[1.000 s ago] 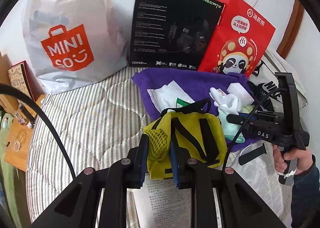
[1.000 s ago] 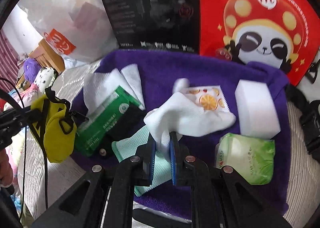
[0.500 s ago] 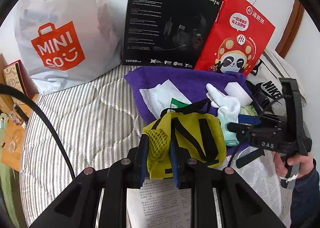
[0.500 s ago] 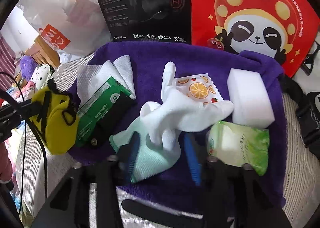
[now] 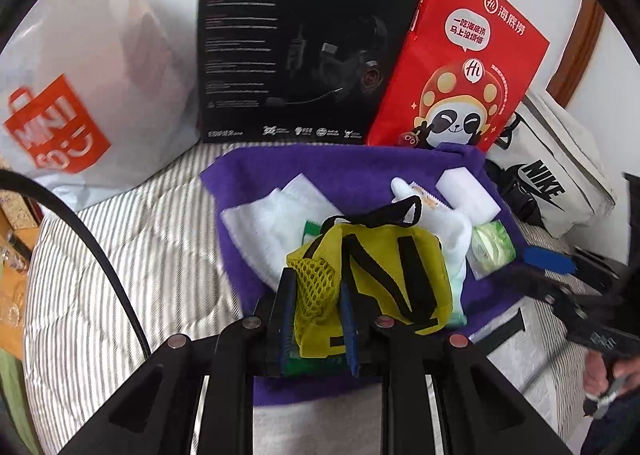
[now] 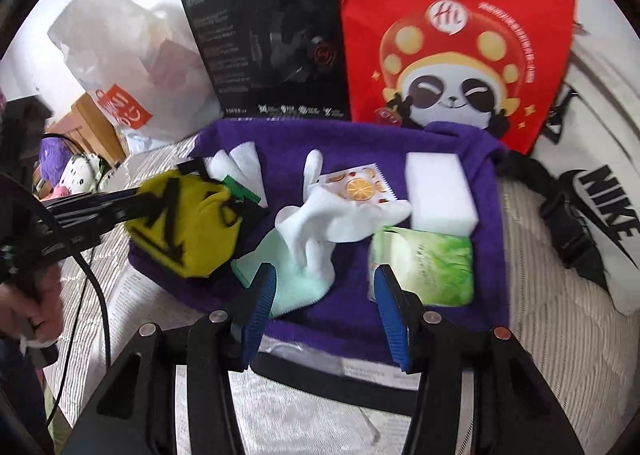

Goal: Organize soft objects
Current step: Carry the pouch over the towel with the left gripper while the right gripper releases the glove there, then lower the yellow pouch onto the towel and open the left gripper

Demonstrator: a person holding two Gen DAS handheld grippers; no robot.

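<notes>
My left gripper (image 5: 316, 303) is shut on a small yellow pouch (image 5: 384, 275) with black straps and holds it over the near left part of the purple towel (image 5: 256, 175). The pouch also shows in the right wrist view (image 6: 188, 223). My right gripper (image 6: 324, 291) is open and empty, just behind a white sock (image 6: 332, 223) lying on a mint cloth (image 6: 288, 279). On the towel (image 6: 440, 311) also lie a white sponge block (image 6: 440, 191), a green wipes pack (image 6: 424, 263), an orange-print sachet (image 6: 356, 187) and white tissues (image 6: 244, 163).
A white Miniso bag (image 5: 80, 95), a black headset box (image 5: 304, 47) and a red panda paper bag (image 5: 460, 63) stand along the wall behind the towel. A white Nike bag (image 6: 600, 195) lies at the right. The striped mattress (image 5: 132, 255) extends left; newspaper (image 6: 320, 395) lies in front.
My right gripper opened, let go of the white sock and drew back. My left gripper carried the yellow pouch forward over the towel.
</notes>
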